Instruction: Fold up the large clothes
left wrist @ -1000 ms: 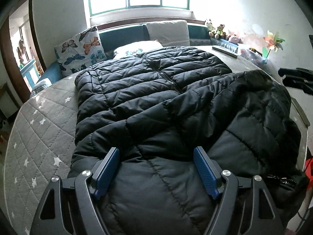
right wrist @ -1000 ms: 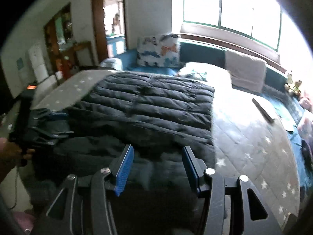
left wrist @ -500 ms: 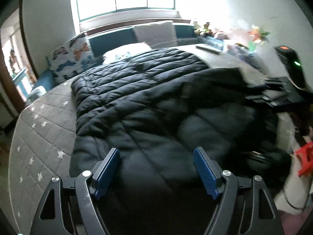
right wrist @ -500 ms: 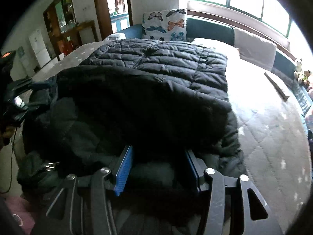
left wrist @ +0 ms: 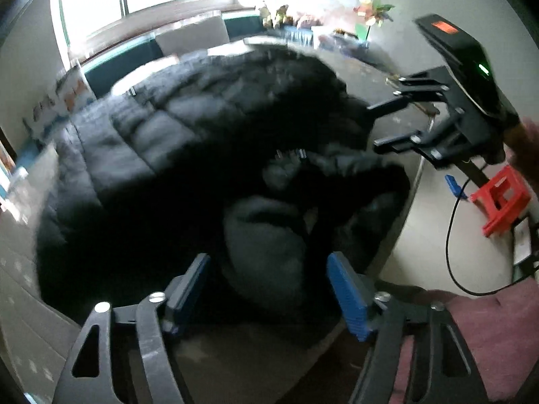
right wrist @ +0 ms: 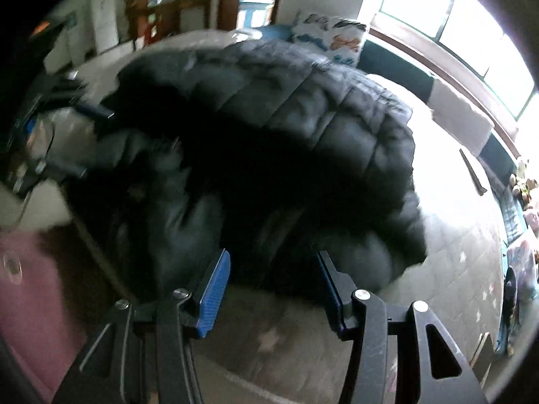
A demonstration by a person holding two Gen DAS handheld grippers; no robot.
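Observation:
A large black quilted puffer jacket (left wrist: 188, 141) lies on a grey star-patterned quilted surface (left wrist: 20, 306); its near end is bunched and hangs over the edge. It also shows in the right wrist view (right wrist: 303, 114). My left gripper (left wrist: 269, 276) is open, its blue pads either side of a bulging fold, not closed on it. My right gripper (right wrist: 273, 269) is open just in front of the jacket's near edge. The right gripper shows in the left wrist view (left wrist: 404, 114), beside the jacket's right side. Both views are blurred.
A grey star-patterned surface (right wrist: 454, 235) extends right of the jacket. Cushions (right wrist: 337, 40) and a window (right wrist: 471, 17) are at the back. A red plastic stool (left wrist: 502, 198) and a black cable (left wrist: 451, 235) are on the floor at right. Pink fabric (right wrist: 30, 286) is at lower left.
Both grippers have pulled back and dropped toward the near edge. The jacket's near end, flat before, now bunches and hangs over the edge. Both grippers stay open.

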